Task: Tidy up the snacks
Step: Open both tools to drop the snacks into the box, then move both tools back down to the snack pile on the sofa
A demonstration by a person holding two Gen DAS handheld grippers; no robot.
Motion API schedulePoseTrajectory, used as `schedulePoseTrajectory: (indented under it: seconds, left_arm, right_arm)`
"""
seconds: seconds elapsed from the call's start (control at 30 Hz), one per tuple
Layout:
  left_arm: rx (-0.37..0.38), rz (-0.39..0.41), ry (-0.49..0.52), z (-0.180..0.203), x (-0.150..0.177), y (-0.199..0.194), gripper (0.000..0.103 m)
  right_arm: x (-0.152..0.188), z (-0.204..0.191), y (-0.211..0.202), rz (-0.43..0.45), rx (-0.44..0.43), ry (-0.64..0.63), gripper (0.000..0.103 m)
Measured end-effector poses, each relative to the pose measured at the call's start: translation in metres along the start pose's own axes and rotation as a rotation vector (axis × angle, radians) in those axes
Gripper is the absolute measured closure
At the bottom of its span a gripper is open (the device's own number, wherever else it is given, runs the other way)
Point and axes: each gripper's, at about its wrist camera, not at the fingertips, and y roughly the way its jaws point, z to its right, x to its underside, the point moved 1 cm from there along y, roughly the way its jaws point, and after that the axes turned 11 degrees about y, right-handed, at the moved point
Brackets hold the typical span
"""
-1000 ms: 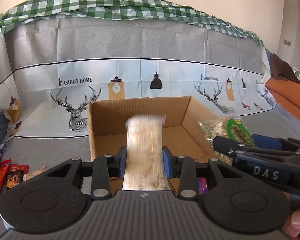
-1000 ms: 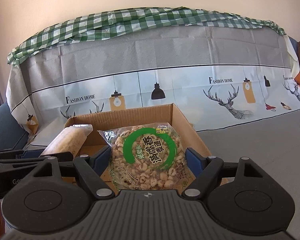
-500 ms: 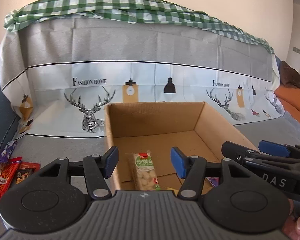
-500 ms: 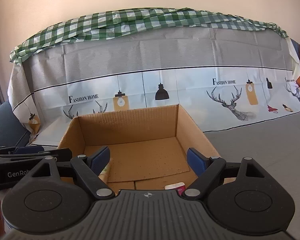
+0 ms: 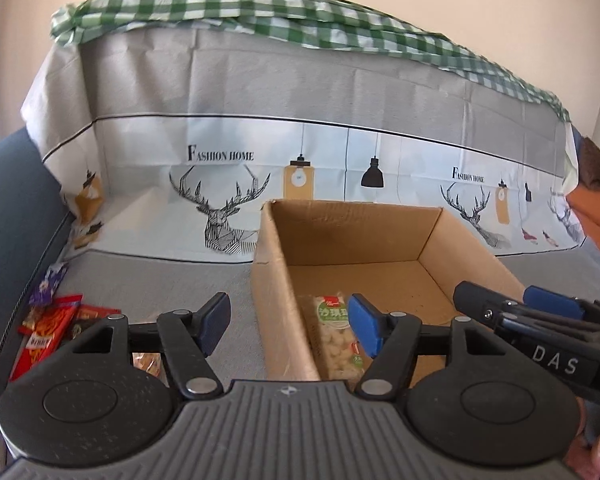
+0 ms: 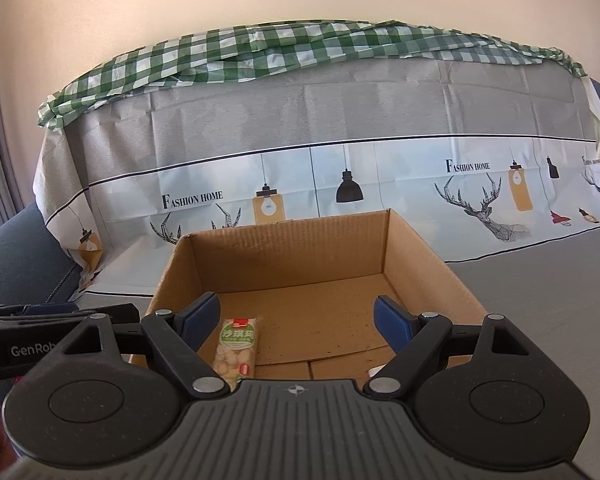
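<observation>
An open cardboard box (image 5: 284, 292) stands on the grey cloth, its right wall (image 6: 420, 256) showing in the right wrist view. A long snack bar with a green label (image 5: 336, 336) lies on the box floor by the left wall, and it (image 6: 238, 344) shows again under the right gripper's left finger. My left gripper (image 5: 290, 322) hovers over the box's left wall with its jaws opening and nothing held. My right gripper (image 6: 298, 320) stands open over the box's near half, empty. Red snack packets (image 5: 48, 328) lie outside the box at the left.
A purple packet (image 5: 48, 284) and an orange one (image 5: 146, 362) also lie left of the box. A deer-print cloth (image 5: 220, 208) hangs behind under a green checked cloth (image 6: 300, 48). A dark blue cushion (image 5: 16, 208) is at the left, an orange one (image 5: 596, 224) at the right.
The left gripper let go of the long bar, which now lies in the box. The right gripper released its round green-labelled bag, now out of sight. The left gripper shifted left.
</observation>
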Motion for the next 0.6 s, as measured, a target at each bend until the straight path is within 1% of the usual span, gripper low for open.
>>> schedulePoseTrajectory:
  seconds: [0.07, 0.13, 0.17, 0.2, 0.23, 0.27, 0.3, 0.33, 0.4, 0.5, 0.6]
  left_arm:
    - [-0.002, -0.002, -0.01, -0.006, 0.001, -0.004, 0.033]
    - [-0.013, -0.003, -0.019, -0.013, 0.001, -0.01, 0.038]
    - [-0.018, -0.005, -0.022, -0.017, 0.002, -0.013, 0.046]
    - [-0.025, -0.009, -0.024, -0.021, 0.003, -0.016, 0.056]
    - [-0.032, -0.015, -0.022, -0.026, 0.004, -0.019, 0.061]
    - [-0.04, -0.02, -0.019, -0.031, 0.005, -0.022, 0.07]
    - [-0.051, -0.022, -0.016, -0.036, 0.006, -0.025, 0.076]
    - [-0.061, -0.021, -0.014, -0.042, 0.007, -0.029, 0.078]
    - [-0.072, -0.017, -0.009, -0.053, 0.007, -0.036, 0.08]
    - [-0.058, -0.044, -0.032, -0.074, 0.009, -0.043, 0.08]
    - [-0.089, -0.094, -0.07, -0.102, 0.01, -0.043, 0.08]
  right_arm:
    - [0.002, -0.005, 0.0, 0.002, -0.006, -0.005, 0.018]
    - [0.004, -0.01, 0.0, -0.001, -0.014, -0.006, 0.019]
    - [0.005, -0.012, 0.0, -0.001, -0.019, -0.003, 0.021]
    - [0.006, -0.015, 0.0, -0.003, -0.026, 0.001, 0.029]
    - [0.007, -0.017, 0.0, -0.01, -0.035, 0.005, 0.037]
    - [0.009, -0.02, 0.001, -0.019, -0.047, 0.011, 0.04]
    - [0.011, -0.023, 0.001, -0.028, -0.061, 0.017, 0.048]
    - [0.013, -0.026, 0.001, -0.038, -0.078, 0.022, 0.055]
    - [0.017, -0.034, 0.001, -0.055, -0.107, 0.022, 0.058]
    - [0.021, -0.047, -0.001, -0.063, -0.14, 0.004, 0.059]
    - [0.024, -0.06, -0.003, -0.076, -0.175, -0.016, 0.058]
